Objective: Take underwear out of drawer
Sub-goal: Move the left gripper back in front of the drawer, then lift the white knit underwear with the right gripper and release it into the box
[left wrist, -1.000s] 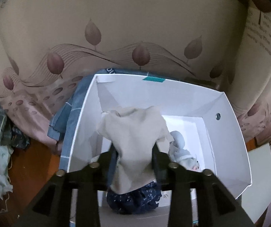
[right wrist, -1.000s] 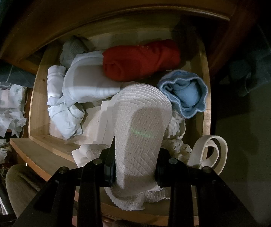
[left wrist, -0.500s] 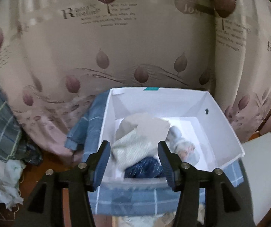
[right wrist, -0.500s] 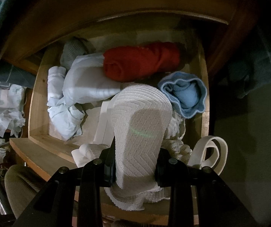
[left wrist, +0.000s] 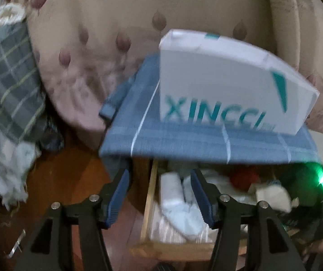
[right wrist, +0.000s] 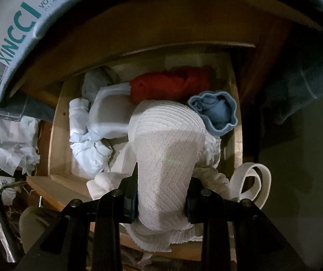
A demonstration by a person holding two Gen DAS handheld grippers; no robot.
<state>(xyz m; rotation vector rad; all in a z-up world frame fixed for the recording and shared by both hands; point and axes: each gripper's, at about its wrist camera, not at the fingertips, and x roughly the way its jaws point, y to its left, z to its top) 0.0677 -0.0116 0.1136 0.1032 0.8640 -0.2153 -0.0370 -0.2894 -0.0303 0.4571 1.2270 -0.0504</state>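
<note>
Since a second ago the left gripper (left wrist: 160, 192) has let go of the beige garment it held over the white box (left wrist: 229, 83) and dropped away from it, so its view now takes in the box's printed outer side and, below it, the open wooden drawer (left wrist: 149, 203); its jaws are opening with nothing between them. Nearest in the right wrist view, the right gripper (right wrist: 161, 199) has not changed: it is clenched on a white ribbed piece of underwear (right wrist: 168, 149), pads pressing both sides, the cloth standing up over the front of the drawer with a hem hanging below the jaws. Just beside it a white elastic band (right wrist: 254, 180) loops over the drawer's right front corner. Further in lie crumpled pale blue and white garments (right wrist: 89, 144) on the left, a rolled blue piece (right wrist: 215, 113) on the right, and a red piece (right wrist: 170, 85) at the back. Beyond, the box sits on a blue checked cloth (left wrist: 184, 135) above the drawer, with a leaf-print curtain (left wrist: 116, 22) behind.
</note>
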